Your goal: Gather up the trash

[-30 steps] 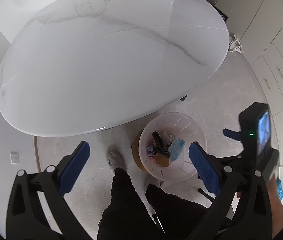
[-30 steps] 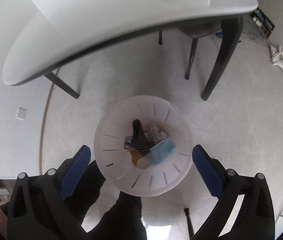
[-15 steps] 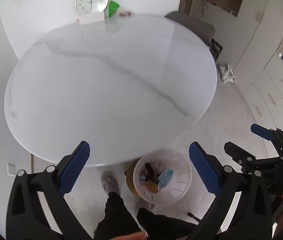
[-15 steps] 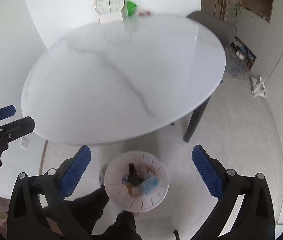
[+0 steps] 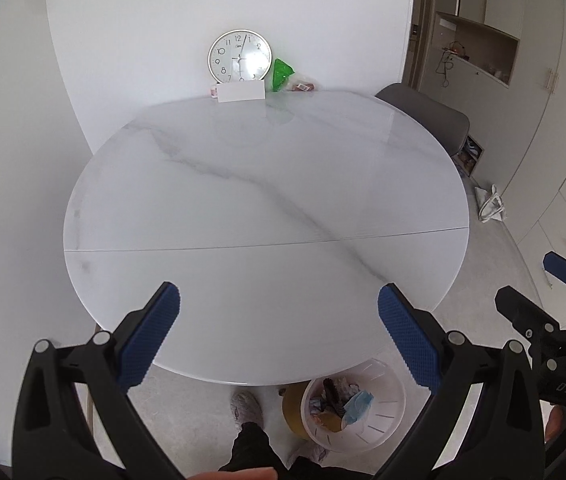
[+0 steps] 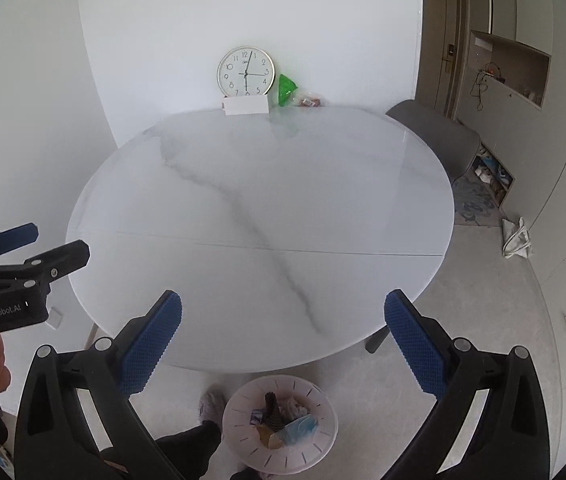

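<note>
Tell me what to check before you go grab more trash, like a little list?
1. Left gripper open and empty: ok, fingers spread wide with nothing between.
2. Right gripper open and empty: ok, the same.
3. Bin has room: ok, the blue mask and other scraps sit low inside it.
4. Trash left to collect: ok, a green wrapper and a small packet lie at the far edge of the table, by the clock.
5. Is the white card trash? Cannot tell.
6. Path across the table: ok, nothing blocks it.
</note>
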The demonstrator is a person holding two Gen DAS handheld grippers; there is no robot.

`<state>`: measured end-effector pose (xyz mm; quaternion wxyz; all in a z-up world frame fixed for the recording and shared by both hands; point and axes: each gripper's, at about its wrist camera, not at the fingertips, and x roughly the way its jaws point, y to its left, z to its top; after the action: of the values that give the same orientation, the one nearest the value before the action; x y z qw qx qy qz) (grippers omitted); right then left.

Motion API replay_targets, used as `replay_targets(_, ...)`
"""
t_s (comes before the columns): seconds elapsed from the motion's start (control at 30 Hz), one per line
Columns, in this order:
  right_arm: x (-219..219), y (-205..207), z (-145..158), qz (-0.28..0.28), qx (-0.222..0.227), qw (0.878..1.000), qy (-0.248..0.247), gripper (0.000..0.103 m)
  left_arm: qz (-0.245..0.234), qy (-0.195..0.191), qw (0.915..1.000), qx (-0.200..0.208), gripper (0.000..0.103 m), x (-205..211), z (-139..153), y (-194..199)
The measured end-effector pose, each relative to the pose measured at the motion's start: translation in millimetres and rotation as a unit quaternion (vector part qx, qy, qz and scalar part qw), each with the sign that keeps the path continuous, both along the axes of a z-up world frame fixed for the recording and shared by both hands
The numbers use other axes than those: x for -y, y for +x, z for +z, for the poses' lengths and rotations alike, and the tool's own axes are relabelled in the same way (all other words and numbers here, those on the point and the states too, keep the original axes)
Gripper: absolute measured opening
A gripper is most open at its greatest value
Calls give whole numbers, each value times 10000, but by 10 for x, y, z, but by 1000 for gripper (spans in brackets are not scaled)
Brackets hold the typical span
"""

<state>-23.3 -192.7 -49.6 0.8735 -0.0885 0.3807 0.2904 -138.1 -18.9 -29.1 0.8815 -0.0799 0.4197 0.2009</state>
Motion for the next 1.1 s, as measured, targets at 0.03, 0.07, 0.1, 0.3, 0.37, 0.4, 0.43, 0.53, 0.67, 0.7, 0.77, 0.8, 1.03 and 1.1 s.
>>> replay_targets(0.03, -15, 32, 43, -35, 6, 10000, 61, 101, 5, 16, 10000, -17, 95, 5, 8, 25)
replay_targets(0.07, -26, 52, 67, -50, -5, 9999, 111, 101, 6, 35, 10000, -34, 95, -4, 19, 56)
replay_targets(0.1, -47, 98, 90, -80, -60, 9999, 137, 101, 3, 44, 10000, -60, 95, -15, 27, 85)
replay_targets(0.3, -250, 284, 110, -237, -125, 9996, -2, 101, -122, -110, 9997, -193, 95, -88, -13, 268)
replay_targets(0.37, -320, 343, 98, -294, -184, 9994, -45, 101, -183, -134, 9994, -254, 95, -146, -54, 368)
replay_targets(0.4, -353, 358, 91, -314, -196, 9993, -66, 101, -195, -163, 9993, -279, 95, -197, -77, 418)
replay_targets(0.43, -403, 391, 78, -342, -198, 9991, -119, 101, -202, -198, 9992, -289, 95, -254, -93, 461)
replay_targets(0.53, -531, 486, 47, -424, -196, 9986, -247, 101, -231, -182, 9991, -315, 95, -422, -130, 577)
replay_targets(0.67, -703, 593, 25, -523, -309, 9981, -141, 101, -258, 0, 9991, -335, 95, -627, -154, 686)
replay_targets(0.7, -764, 622, 25, -530, -327, 9980, -101, 101, -263, 15, 9991, -337, 95, -701, -159, 715)
replay_targets(0.77, -876, 654, 37, -548, -306, 9980, -98, 101, -285, -21, 9990, -338, 95, -832, -169, 773)
replay_targets(0.8, -937, 666, 40, -552, -283, 9980, -108, 101, -287, -45, 9990, -337, 95, -901, -173, 805)
replay_targets(1.03, -1214, 735, 23, -584, -270, 9978, -170, 101, -352, -84, 9988, -338, 95, -1207, -200, 976)
replay_targets(1.1, -1253, 745, 14, -606, -274, 9976, -185, 101, -377, -111, 9987, -330, 95, -1254, -210, 1010)
